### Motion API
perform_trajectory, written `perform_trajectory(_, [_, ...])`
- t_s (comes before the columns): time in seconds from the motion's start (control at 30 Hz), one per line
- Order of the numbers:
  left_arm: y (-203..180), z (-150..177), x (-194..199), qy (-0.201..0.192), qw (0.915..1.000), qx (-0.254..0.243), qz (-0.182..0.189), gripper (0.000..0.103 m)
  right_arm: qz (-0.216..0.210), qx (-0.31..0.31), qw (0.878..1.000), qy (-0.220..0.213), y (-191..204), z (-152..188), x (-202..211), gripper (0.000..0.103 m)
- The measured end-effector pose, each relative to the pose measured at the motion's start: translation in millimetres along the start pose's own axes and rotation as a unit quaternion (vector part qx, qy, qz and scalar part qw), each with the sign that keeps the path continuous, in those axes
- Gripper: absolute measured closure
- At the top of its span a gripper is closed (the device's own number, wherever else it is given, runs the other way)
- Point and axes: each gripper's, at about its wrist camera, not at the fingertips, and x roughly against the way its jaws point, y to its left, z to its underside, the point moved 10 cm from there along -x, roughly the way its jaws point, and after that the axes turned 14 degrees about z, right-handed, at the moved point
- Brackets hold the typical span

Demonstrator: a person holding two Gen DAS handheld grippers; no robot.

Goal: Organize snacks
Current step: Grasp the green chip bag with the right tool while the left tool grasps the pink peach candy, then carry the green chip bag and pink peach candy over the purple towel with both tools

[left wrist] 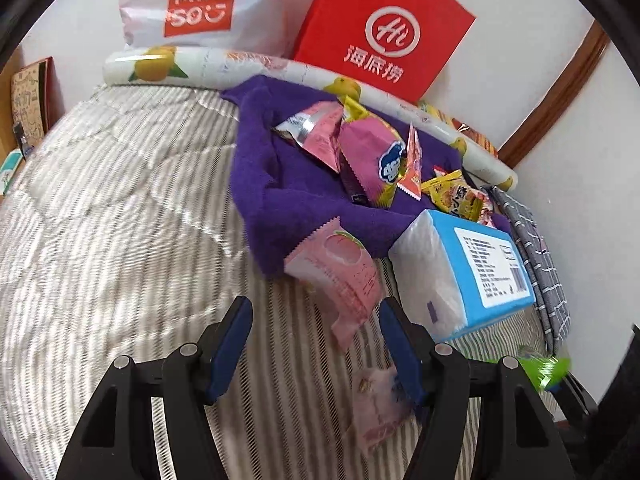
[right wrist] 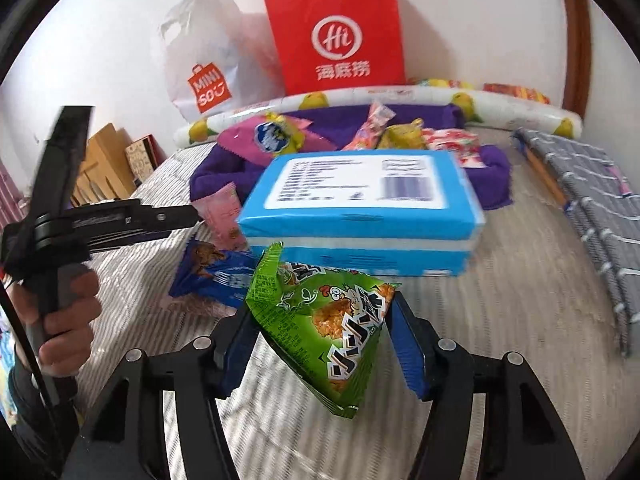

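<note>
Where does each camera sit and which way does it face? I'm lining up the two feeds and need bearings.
Left wrist: on the left gripper, low over the striped bedding, facing the wall; its open fingers frame a pink packet.
Right wrist: on the right gripper, facing the same wall; its fingers pinch a green snack packet; the person's left hand shows.
Shared: red bag, blue tissue pack, purple cloth.

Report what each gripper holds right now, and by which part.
The right gripper holds the green snack packet, its fingers pinching the packet's two side edges around mid-height. The left gripper is open and holds nothing.
</note>
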Motion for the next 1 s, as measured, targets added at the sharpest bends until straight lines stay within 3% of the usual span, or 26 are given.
perform_trajectory(0.2, [-1.9,-4.6,-19.9,-0.01,0.9998,0.007,-0.017,0.039,0.045,0.007,0.999,-0.006,-36.1,10.6,1.6,0.041])
perform_trajectory(0.4, [-8.5,-9.7,-31.6,-0.013,0.9989,-0.006,-0.044,0.041,0.045,0.0,0.999,0.002,-50.1,19.4,-3.5,0.041])
perform_trajectory(0.57, [-10.1,-9.6,-32.5,-0.016,0.9991,-0.004,-0.039,0.06,0.04,-0.007,0.999,0.004,-50.9,21.7,-6.1,0.041])
perform_trajectory(0.67, [-9.8,-8.0,-25.8,-0.022,0.9995,0.002,-0.022,0.066,0.04,-0.005,0.999,0.001,-51.1,22.0,-4.0,0.041])
perform_trajectory(1.0, [-22.4,-2.8,24.8,-0.046,0.9989,-0.004,-0.01,0.067,0.048,-0.02,0.999,-0.01,-61.3,20.7,10.8,0.041])
